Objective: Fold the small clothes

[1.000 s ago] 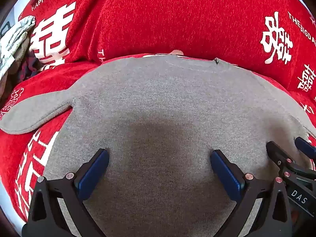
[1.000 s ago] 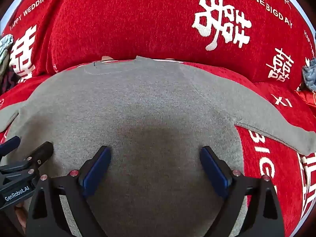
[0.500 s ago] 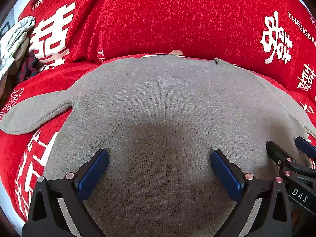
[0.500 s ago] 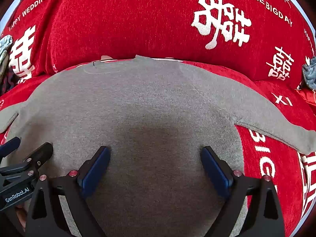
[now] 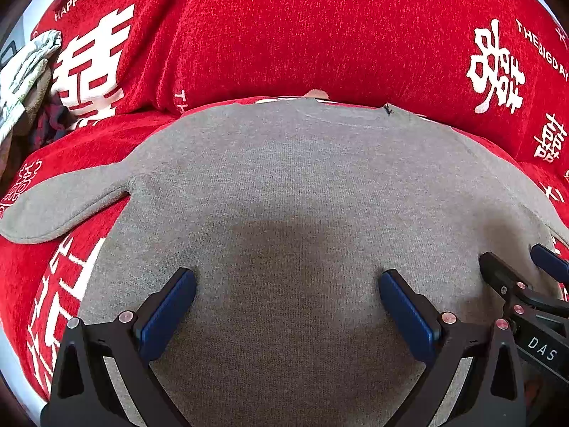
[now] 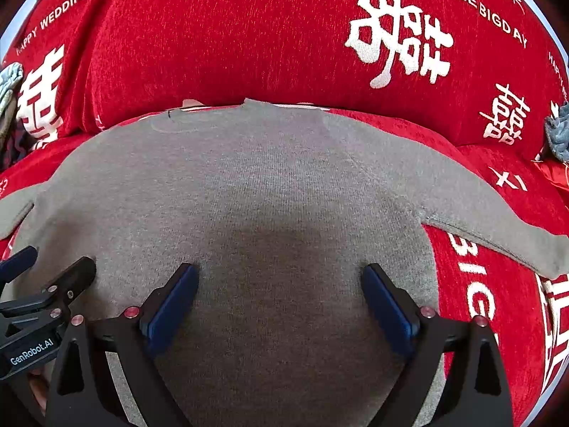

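A small grey knit sweater (image 5: 291,178) lies flat on a red cover, neckline toward the back cushion, with one sleeve (image 5: 60,206) spread to the left and the other sleeve (image 6: 498,220) spread to the right. My left gripper (image 5: 286,284) hovers open over the lower left part of the sweater (image 6: 270,178), nothing between its blue pads. My right gripper (image 6: 279,281) hovers open over the lower right part, also holding nothing. Each gripper shows at the edge of the other's view: the right gripper (image 5: 522,267), the left gripper (image 6: 49,263).
The red cover (image 5: 320,28) with white characters and lettering drapes a seat and a tall back cushion (image 6: 249,35). A pile of other clothes (image 5: 25,71) sits at the far left. A grey-blue cloth (image 6: 558,131) lies at the far right edge.
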A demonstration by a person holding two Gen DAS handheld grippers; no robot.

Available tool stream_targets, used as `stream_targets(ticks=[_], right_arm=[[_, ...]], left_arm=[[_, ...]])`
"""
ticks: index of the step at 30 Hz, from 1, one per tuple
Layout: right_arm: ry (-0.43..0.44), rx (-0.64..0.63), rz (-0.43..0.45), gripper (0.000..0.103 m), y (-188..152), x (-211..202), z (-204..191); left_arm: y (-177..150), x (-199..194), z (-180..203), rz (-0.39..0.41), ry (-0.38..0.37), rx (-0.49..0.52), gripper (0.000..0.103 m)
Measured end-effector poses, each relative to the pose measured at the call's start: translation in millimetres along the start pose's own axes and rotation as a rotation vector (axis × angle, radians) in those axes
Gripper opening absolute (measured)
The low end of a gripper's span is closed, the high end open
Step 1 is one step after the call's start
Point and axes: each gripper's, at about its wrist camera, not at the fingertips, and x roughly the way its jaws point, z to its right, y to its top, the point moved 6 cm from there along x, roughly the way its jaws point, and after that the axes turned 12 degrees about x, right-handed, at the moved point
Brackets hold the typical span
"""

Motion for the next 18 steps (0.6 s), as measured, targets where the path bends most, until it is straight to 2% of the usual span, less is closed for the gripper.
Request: stream_targets(ticks=[18], right_arm=[[-0.003, -0.004, -0.007, 0.095, 2.0, 0.5, -0.9]], left_arm=[[-0.7, -0.5, 0.0, -0.010, 0.007, 0.000, 0.103]])
